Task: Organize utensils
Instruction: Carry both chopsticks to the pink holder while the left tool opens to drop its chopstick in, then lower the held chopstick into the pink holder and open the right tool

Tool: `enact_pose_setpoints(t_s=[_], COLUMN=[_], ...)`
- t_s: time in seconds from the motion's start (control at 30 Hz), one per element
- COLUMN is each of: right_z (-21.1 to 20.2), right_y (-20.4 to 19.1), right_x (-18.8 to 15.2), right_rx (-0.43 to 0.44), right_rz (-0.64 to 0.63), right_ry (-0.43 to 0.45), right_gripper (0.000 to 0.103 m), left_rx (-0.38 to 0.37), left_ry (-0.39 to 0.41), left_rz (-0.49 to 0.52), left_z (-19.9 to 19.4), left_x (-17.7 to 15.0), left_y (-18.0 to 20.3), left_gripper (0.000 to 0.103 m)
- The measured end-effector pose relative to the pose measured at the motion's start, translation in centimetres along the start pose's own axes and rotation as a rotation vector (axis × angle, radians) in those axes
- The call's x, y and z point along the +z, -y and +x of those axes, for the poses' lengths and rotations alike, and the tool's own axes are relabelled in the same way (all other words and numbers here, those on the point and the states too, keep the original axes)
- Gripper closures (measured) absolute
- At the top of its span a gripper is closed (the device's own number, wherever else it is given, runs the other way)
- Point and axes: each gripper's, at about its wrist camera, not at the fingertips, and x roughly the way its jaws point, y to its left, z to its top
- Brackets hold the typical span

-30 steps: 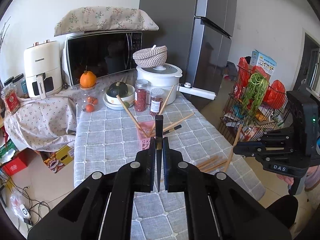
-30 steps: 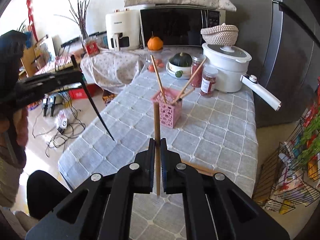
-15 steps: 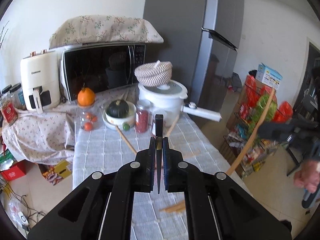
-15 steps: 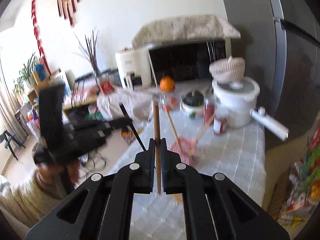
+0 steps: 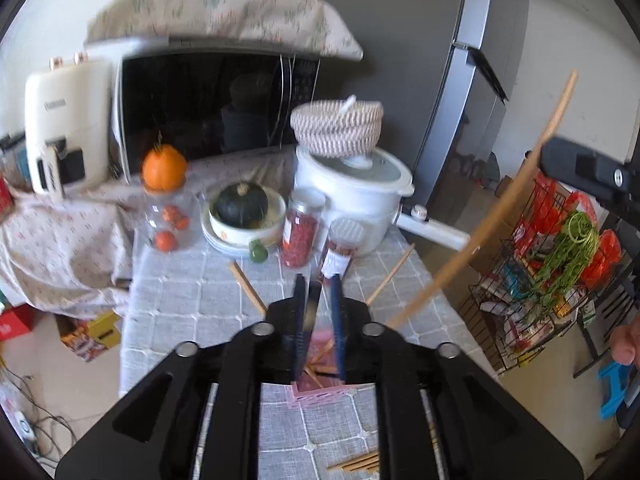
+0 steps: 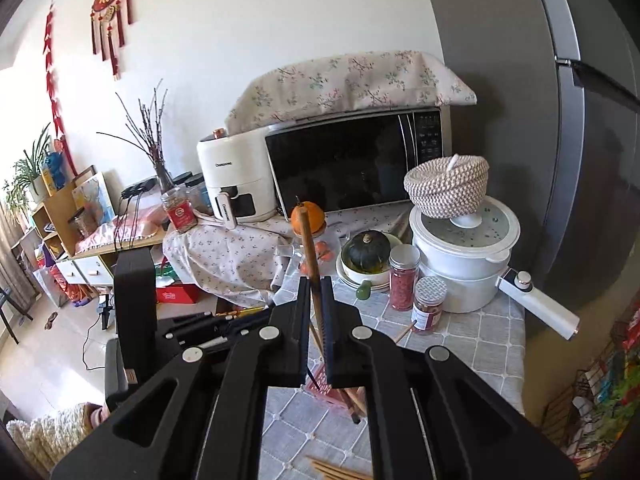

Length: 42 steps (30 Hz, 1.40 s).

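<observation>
My left gripper hangs right above the pink utensil holder, jaws slightly apart. The black chopstick between them is blurred and looks loose. The holder has wooden chopsticks sticking out. My right gripper is shut on a wooden chopstick, held upright over the same pink holder. That chopstick crosses the left wrist view at the right. The left gripper's body shows at the left of the right wrist view.
Loose wooden chopsticks lie on the checked tablecloth near the front. Two spice jars, a squash bowl, a white cooker, an orange on a jar and a microwave stand behind. A wire rack stands right.
Both grippers moved forward and down over the pink holder. The left jaws have parted a little and the black chopstick is slipping down between them. The right still grips its wooden chopstick.
</observation>
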Motion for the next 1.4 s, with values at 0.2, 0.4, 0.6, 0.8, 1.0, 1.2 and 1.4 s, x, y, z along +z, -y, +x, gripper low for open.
enact_pose_setpoints(t_s=[0.2, 0.4, 0.6, 0.8, 1.0, 1.2, 1.4], right_z=[3.1, 4.6, 5.2, 3.6, -1.3, 5.7, 9.7], right_y=[0.9, 1.2, 0.7, -0.5, 7.2, 20.8, 24.1], right_x=[-1.0, -1.2, -1.6, -1.1, -4.1, -21.4, -25.9], right_rx=[-0.017, -0.015, 0.006, 0.016, -0.009, 0.022, 0.034], right_rz=[0.013, 0.031, 0.036, 0.008, 0.429, 1.232, 1.457], right_ry=[-0.025, -0.032, -0.036, -0.008, 0.106, -0.239, -0.203], right_gripper=[0.098, 0.098, 0.098, 0.095, 0.026, 0.022, 0.022], left_rx=[-0.002, 0.027, 0.044, 0.068, 0.049, -0.026, -0.043], left_ry=[0.068, 0.139, 0.120, 0.120, 0.125, 0.124, 0.095], left_rz=[-0.035, -0.055, -0.066, -0.128, -0.197, -0.242, -0.246], left_z=[-1.9, -4.5, -4.4, -4.9, -6.3, -8.5, -9.6], left_x=[-0.7, -0.1, -0.7, -1.0, -2.5, -4.6, -8.0], left_y=[-1.6, -2.4, -3.3, -5.3, -6.3, -4.9, -3.1], left_gripper=[0.081, 0.071, 0.071, 0.064, 0.051, 0.038, 0.027])
